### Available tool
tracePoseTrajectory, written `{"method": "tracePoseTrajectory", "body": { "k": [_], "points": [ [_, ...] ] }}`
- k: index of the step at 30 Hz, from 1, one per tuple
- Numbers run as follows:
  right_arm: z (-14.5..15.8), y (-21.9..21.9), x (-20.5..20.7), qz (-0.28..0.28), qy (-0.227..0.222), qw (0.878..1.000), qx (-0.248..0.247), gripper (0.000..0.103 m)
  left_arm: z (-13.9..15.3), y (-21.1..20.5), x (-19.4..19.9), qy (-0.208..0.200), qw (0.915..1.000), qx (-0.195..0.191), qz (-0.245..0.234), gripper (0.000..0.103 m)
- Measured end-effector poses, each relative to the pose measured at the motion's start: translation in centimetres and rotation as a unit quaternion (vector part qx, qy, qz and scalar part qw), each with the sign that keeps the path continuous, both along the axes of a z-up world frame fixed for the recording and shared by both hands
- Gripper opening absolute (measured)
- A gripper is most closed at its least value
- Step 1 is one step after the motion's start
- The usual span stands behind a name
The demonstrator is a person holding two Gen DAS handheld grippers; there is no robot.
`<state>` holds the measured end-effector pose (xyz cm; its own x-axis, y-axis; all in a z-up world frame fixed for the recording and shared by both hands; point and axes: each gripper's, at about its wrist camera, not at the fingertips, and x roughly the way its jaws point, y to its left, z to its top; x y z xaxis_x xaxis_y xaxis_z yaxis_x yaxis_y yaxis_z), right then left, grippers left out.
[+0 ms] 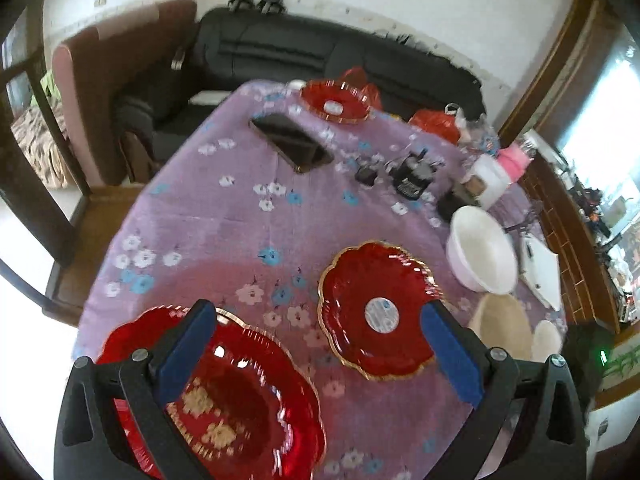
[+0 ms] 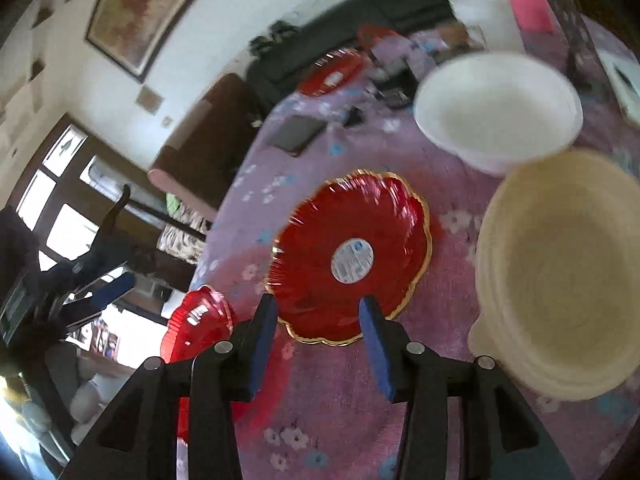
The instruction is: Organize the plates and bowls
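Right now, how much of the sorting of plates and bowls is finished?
Nothing looks stacked yet. Three red plates lie apart: near, middle, far. The white bowl and cream bowl stand side by side, not nested. Both the left gripper and the right gripper are open and hold nothing. All the grouping is left.
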<state>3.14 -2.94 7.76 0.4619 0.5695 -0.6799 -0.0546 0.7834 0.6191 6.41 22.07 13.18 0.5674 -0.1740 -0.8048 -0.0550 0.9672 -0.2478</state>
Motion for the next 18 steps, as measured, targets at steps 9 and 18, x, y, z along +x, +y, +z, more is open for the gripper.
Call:
{"method": "tracePoseTrajectory", "body": {
  "k": [9, 18],
  "points": [
    [-2.0, 0.4, -0.1, -0.030, 0.009, 0.998, -0.047, 0.047, -4.8, -1.5, 7.0, 0.053, 0.9986, -0.001, -0.002, 0.102],
    [-4.9, -0.7, 1.7, -0.058, 0.028, 0.998, -0.030, 0.048, -9.3, -2.6, 11.2, 0.106, 0.9942, -0.017, 0.004, 0.102]
  ]
}}
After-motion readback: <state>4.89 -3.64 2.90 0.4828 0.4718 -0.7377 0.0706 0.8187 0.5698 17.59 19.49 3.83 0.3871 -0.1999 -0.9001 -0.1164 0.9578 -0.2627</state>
